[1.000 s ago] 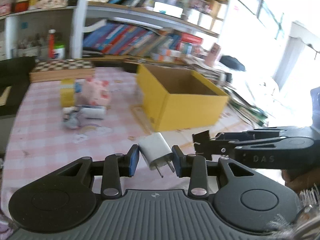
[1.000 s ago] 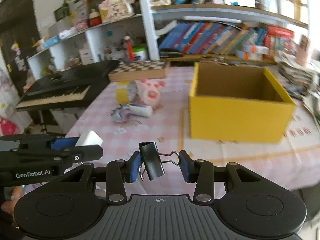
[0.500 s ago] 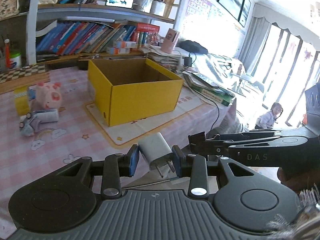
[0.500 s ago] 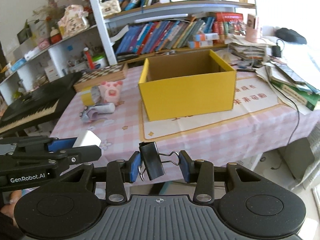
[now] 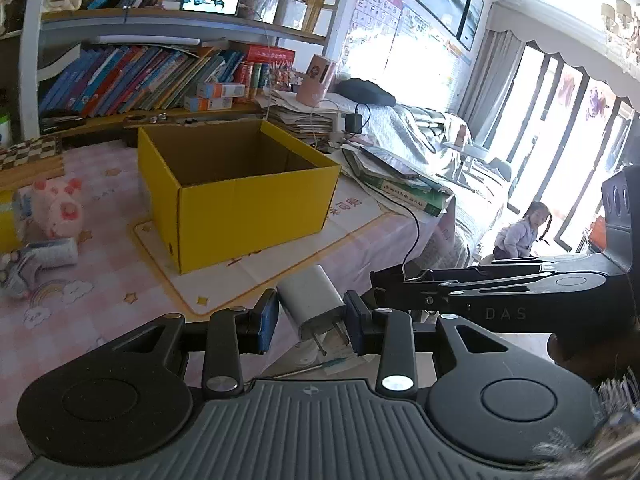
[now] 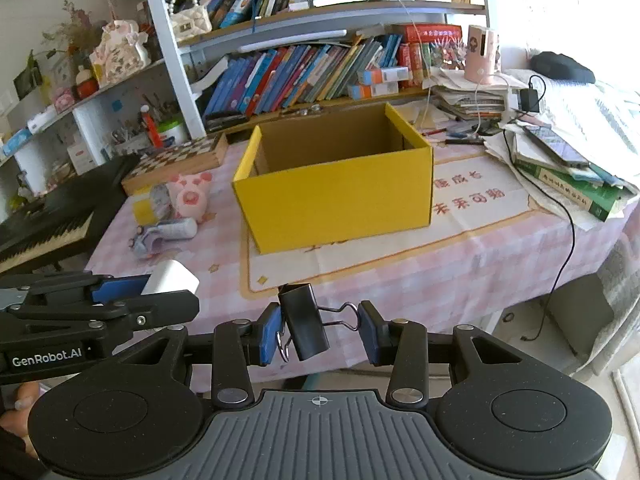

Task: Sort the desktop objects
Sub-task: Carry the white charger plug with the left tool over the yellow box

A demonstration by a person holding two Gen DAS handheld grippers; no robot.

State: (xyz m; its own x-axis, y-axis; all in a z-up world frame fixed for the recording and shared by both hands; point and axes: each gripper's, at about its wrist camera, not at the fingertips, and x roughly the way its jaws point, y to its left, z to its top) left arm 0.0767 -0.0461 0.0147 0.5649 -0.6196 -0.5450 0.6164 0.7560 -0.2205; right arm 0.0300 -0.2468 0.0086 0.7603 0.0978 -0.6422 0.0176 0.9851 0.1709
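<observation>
Just off the near edge of the pink checked tablecloth, the left gripper is clamped on a white USB wall charger, prongs pointing back toward the camera. Beside it, the right gripper is clamped on a black binder clip, wire handles out to the side. Both hang in the air short of the open yellow cardboard box on the table; a pink pig toy stands left of the box.
</observation>
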